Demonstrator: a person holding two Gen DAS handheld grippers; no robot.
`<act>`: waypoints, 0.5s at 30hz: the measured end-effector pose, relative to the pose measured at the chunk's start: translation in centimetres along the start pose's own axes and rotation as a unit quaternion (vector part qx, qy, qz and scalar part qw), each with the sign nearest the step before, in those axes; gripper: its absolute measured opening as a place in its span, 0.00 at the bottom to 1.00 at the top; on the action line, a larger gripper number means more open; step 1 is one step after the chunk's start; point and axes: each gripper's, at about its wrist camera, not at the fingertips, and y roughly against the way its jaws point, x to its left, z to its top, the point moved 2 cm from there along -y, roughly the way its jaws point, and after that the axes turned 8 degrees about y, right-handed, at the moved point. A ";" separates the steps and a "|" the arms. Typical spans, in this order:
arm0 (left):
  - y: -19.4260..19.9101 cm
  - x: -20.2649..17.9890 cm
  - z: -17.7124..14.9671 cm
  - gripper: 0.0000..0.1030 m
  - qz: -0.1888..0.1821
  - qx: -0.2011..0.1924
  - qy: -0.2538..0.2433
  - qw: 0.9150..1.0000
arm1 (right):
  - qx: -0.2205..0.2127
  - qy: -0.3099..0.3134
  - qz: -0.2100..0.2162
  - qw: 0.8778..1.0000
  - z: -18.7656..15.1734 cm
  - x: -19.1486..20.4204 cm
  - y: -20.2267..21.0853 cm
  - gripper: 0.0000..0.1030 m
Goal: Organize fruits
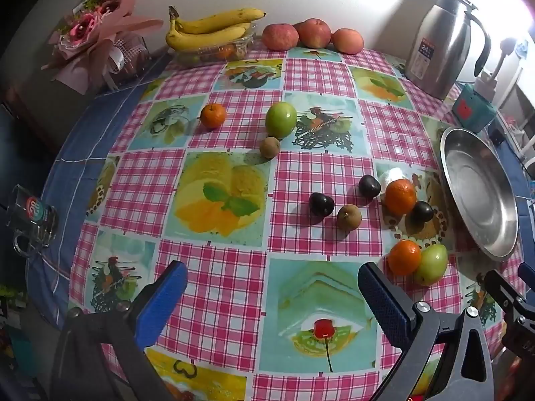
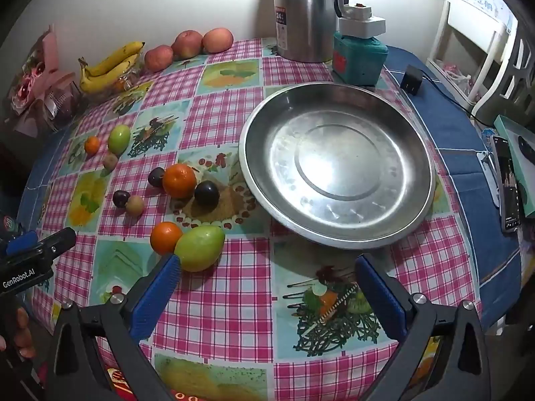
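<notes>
Loose fruit lies on a checked tablecloth. A wide steel plate (image 2: 337,167) stands empty at the right; it also shows in the left wrist view (image 1: 478,193). Near it lie a green fruit (image 2: 199,248) touching an orange (image 2: 165,237), another orange (image 2: 179,180), dark plums (image 2: 206,192) and a small brown fruit (image 2: 135,205). Farther left are a green fruit (image 1: 281,119), a small orange (image 1: 213,115) and a brown fruit (image 1: 269,147). My left gripper (image 1: 272,292) is open and empty above the table. My right gripper (image 2: 267,284) is open and empty, its left finger beside the near green fruit.
Bananas (image 1: 210,30) over a clear tub and three apples (image 1: 312,35) line the back wall. A steel jug (image 2: 306,13), a teal box (image 2: 359,56), a flower bouquet (image 1: 90,30), a glass mug (image 1: 31,220) and a phone (image 2: 508,180) stand around the table's edges.
</notes>
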 end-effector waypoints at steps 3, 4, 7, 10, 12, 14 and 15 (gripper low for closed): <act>0.1 -0.1 -0.2 1.00 -0.001 -0.004 -0.007 1.000 | -0.007 0.001 0.001 1.000 -0.1 0.1 0.2 1.00; 0.2 -0.1 -0.3 1.00 -0.001 -0.005 -0.007 1.000 | -0.006 0.005 -0.002 1.000 -0.4 0.1 0.1 1.00; 0.1 -0.1 0.1 1.00 0.001 -0.002 -0.010 1.000 | -0.004 0.009 -0.007 1.000 -0.5 0.4 0.3 1.00; 0.2 -0.2 0.0 1.00 0.002 -0.002 -0.011 1.000 | 0.004 0.007 -0.005 1.000 0.3 0.1 0.2 1.00; 0.2 -0.2 0.0 1.00 0.002 -0.002 -0.011 1.000 | 0.001 0.008 -0.009 1.000 0.1 0.3 0.3 1.00; 0.1 -0.2 0.0 1.00 0.001 -0.002 -0.010 1.000 | 0.001 0.010 -0.009 1.000 0.1 0.3 0.2 1.00; 0.1 -0.2 0.0 1.00 0.002 -0.002 -0.010 1.000 | 0.002 0.009 -0.008 1.000 0.1 0.2 0.2 1.00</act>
